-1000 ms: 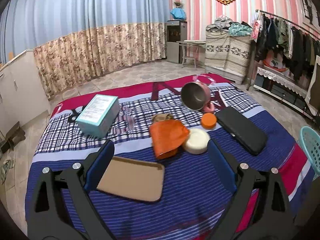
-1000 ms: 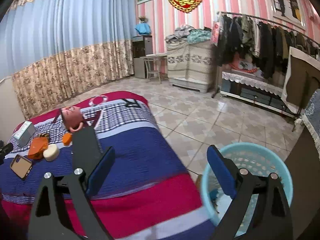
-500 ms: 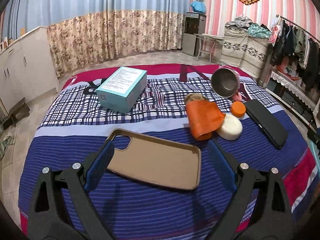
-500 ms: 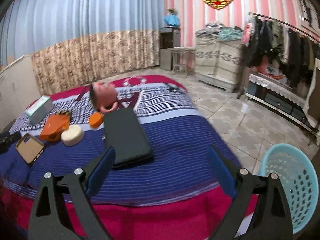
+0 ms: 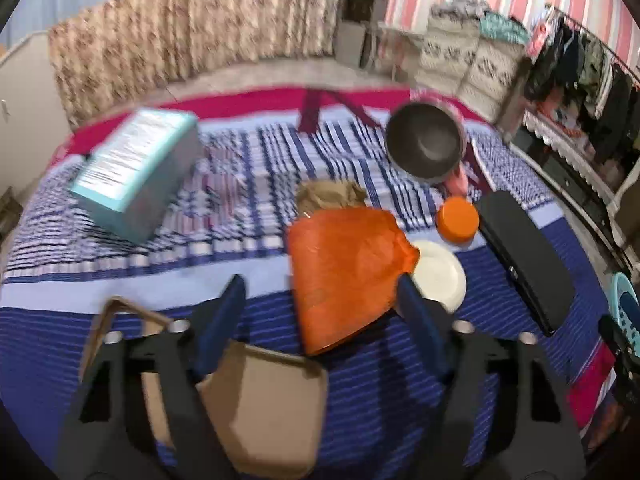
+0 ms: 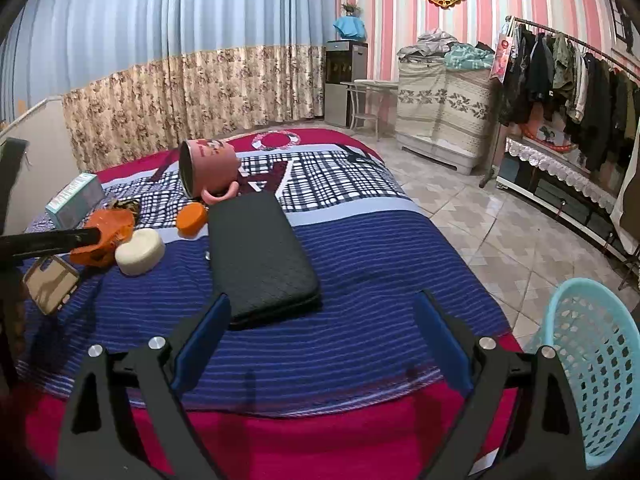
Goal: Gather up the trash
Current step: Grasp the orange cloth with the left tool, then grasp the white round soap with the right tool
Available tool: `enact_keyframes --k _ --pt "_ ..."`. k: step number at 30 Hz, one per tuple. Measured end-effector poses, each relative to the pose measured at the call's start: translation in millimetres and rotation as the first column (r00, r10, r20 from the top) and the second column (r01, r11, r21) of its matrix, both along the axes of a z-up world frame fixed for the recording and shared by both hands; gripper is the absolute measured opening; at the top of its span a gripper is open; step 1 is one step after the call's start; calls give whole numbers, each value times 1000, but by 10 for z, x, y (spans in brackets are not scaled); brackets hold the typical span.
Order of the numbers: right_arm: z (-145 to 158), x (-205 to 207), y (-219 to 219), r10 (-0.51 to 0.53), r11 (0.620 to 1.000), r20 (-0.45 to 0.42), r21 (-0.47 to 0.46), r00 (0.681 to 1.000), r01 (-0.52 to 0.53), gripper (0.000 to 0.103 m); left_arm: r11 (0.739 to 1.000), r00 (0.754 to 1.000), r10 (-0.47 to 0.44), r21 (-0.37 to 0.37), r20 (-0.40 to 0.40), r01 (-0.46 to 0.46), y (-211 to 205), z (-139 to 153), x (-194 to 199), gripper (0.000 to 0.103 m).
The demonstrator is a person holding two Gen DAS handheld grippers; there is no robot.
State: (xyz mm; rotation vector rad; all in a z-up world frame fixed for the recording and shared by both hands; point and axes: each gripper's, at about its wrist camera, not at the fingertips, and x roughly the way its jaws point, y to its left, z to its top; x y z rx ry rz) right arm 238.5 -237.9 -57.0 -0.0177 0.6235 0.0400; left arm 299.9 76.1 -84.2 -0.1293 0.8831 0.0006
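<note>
A crumpled orange plastic bag (image 5: pixel 344 272) lies on the striped bedspread (image 5: pixel 248 264), with a brown crumpled wrapper (image 5: pixel 328 194) just behind it. My left gripper (image 5: pixel 320 300) hangs over the bag with its jaws closing. The bag sits between the blue fingers; the right finger is at its edge and the left one stands apart from it. My right gripper (image 6: pixel 320 320) stands open and holds nothing, over the bed's near edge, just short of a black wallet (image 6: pixel 260 256). The orange bag (image 6: pixel 108 228) also shows far left in the right wrist view.
On the bed lie a teal box (image 5: pixel 136 172), a tipped pink mug (image 5: pixel 424 148), an orange lid (image 5: pixel 458 220), a white round disc (image 5: pixel 438 276) and a tan phone case (image 5: pixel 272 408). A teal basket (image 6: pixel 592 368) stands on the tiled floor at the right.
My left gripper has moved forward and down past the phone case to the orange bag, and its fingers stand closer together. The right gripper swung from the basket to the bed, then held still.
</note>
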Motion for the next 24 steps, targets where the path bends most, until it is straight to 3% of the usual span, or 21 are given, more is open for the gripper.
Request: enact_keyframes --k 1,2,4,5,11,15,24 --pt "1 3 -8 -1 1000 -1 -1 1000 1 91 1000 1000 -11 -23 -26 10 -20 -71 34 55" --pt "1 5 -17 -4 1000 -1 -3 1000 4 91 999 999 -15 -37 -37 14 -24 -97 49 37" --pt "9 16 -23 -8 1000 3 -2 1000 8 91 997 999 -8 -73 -35 6 8 -122 21 24" --pt "12 21 -17 -8 1000 4 -1 1000 8 91 996 1000 -5 -89 -16 4 33 -95 -24 11" --pt "29 95 205 37 999 9 10 999 -37 91 998 993 36 -55 116 -30 211 230 -482 9" --pt "29 178 481 101 995 7 18 995 -101 91 992 977 95 60 190 -108 398 350 -846 9" --pt "-121 544 1317 273 962 -59 -1 960 -273 91 979 970 200 10 134 -204 981 160 -1015 9"
